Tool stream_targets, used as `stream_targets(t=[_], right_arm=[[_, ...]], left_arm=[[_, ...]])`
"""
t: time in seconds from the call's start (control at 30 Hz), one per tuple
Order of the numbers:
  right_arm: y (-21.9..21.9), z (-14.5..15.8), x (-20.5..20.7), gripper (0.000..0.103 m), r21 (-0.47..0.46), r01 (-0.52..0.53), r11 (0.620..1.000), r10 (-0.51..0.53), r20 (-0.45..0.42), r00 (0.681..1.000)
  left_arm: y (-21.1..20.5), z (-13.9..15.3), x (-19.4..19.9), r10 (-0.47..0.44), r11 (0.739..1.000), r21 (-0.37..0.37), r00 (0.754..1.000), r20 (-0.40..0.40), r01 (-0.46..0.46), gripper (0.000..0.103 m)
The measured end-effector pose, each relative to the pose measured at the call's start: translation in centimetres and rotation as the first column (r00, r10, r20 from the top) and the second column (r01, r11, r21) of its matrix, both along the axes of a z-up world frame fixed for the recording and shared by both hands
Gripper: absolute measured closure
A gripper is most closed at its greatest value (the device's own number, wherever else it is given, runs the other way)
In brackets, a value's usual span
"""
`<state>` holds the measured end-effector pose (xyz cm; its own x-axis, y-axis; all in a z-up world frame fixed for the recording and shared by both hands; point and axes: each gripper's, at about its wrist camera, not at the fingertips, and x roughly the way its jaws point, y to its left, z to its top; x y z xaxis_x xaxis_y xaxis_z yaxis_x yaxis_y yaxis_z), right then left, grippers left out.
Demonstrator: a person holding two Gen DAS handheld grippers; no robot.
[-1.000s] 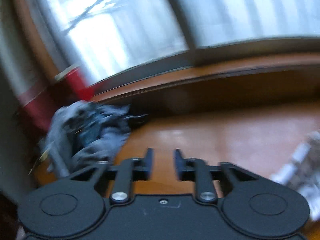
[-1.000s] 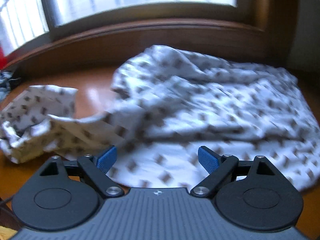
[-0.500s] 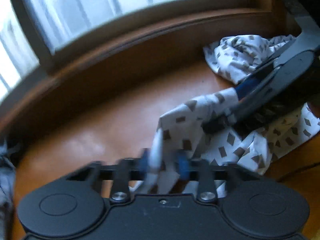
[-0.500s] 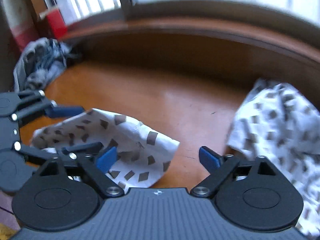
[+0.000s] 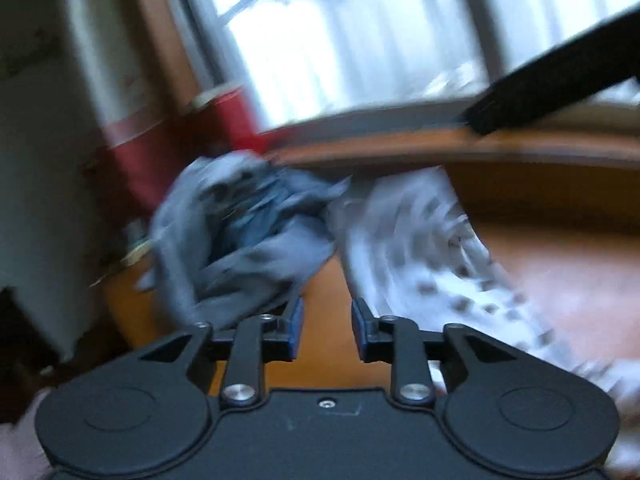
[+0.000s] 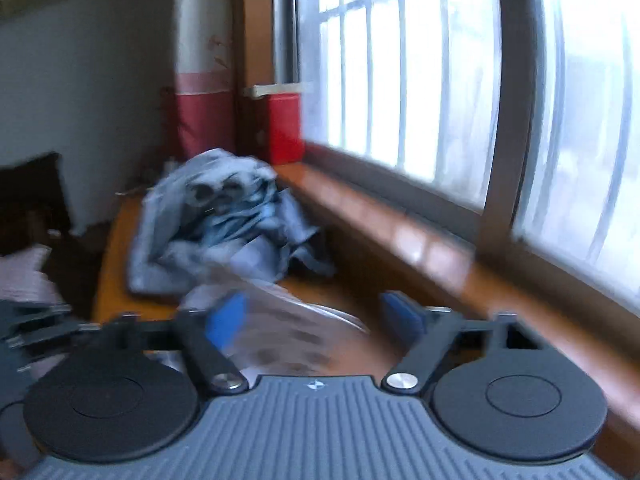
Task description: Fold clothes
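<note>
A white shirt with dark squares (image 5: 432, 256) streaks across the brown table (image 5: 560, 292), blurred, to the right of my left gripper (image 5: 326, 308). Its jaws are opening, and only bare table shows in the narrow gap between them. A crumpled blue-grey heap of clothes (image 5: 244, 236) lies just ahead on the left. In the right wrist view my right gripper (image 6: 314, 308) is opening wide. A blurred fold of the white shirt (image 6: 288, 332) lies between and under its jaws, near the left pad, not pressed. The blue-grey heap (image 6: 224, 220) sits beyond it.
A wooden window sill (image 6: 400, 236) and barred window (image 6: 400, 80) run along the right. A red box (image 6: 285, 128) stands in the corner behind the heap. The left gripper's fingers (image 6: 40, 332) show at the lower left. A dark blurred bar (image 5: 560, 76) crosses the upper right of the left wrist view.
Half a second ago my left gripper was shut on a fold of the white shirt; now it has let go. Both grippers have swung left toward the blue-grey heap, the right one rising.
</note>
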<state>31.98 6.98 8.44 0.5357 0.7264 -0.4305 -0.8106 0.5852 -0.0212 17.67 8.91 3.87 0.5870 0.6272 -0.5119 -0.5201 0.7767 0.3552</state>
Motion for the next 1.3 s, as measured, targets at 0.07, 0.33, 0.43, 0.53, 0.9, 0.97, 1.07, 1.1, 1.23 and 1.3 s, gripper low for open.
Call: stream_targets(t=[0.07, 0.33, 0.43, 0.53, 0.9, 0.97, 1.07, 1.1, 1.23, 1.3], right_arm=[[-0.1, -0.4, -0.8, 0.023, -0.025, 0.002, 1.000, -0.002, -0.003, 1.000], [-12.6, -5.4, -6.4, 0.022, -0.107, 0.218, 0.970, -0.233, -0.163, 0.959], [-18.2, -7.4, -9.9, 0.022, -0.194, 0.396, 0.898, -0.431, -0.201, 0.879], [-23.3, -9.4, -12.8, 0.022, -0.283, 0.563, 0.776, -0.622, -0.197, 0.758], [-34.6, -12.3, -15.7, 0.022, -0.206, 0.826, 0.525, -0.836, -0.309, 0.454], [-34.7, -12.9, -15.3, 0.022, -0.218, 0.802, 0.556, -0.815, -0.331, 0.475], [-34.5, -13.5, -15.5, 0.021, -0.260, 0.761, 0.594, -0.800, -0.287, 0.527], [-34.3, -13.7, -15.6, 0.021, -0.279, 0.746, 0.604, -0.795, -0.267, 0.544], [-34.3, -13.7, -16.6, 0.017, -0.339, 0.700, 0.629, -0.778, -0.264, 0.571], [-34.9, -13.5, -16.9, 0.013, -0.369, 0.676, 0.639, -0.769, -0.280, 0.574]], left_arm=[[0.8, -0.7, -0.9, 0.007, 1.000, -0.019, 1.000, -0.029, -0.007, 0.063], [-4.3, -3.7, 0.1, -0.305, 0.948, -0.121, 0.947, -0.096, 0.293, 0.047], [-7.1, -5.0, 2.3, -0.397, 0.915, -0.128, 0.910, -0.118, 0.383, 0.045], [-9.3, -5.6, 4.3, -0.447, 0.892, -0.135, 0.885, -0.132, 0.431, 0.041], [-10.5, -7.0, 7.5, -0.324, 0.946, -0.088, 0.900, -0.290, 0.312, 0.037], [-10.5, -7.4, 7.7, -0.305, 0.952, -0.072, 0.902, -0.304, 0.298, 0.036], [-10.9, -7.8, 8.1, -0.293, 0.954, -0.036, 0.902, -0.319, 0.297, 0.034], [-11.1, -8.2, 8.5, -0.284, 0.954, -0.005, 0.901, -0.329, 0.299, 0.031], [-11.8, -9.4, 10.0, -0.240, 0.945, 0.123, 0.896, -0.375, 0.304, 0.030], [-11.9, -9.7, 10.6, -0.223, 0.941, 0.158, 0.898, -0.379, 0.300, 0.030]])
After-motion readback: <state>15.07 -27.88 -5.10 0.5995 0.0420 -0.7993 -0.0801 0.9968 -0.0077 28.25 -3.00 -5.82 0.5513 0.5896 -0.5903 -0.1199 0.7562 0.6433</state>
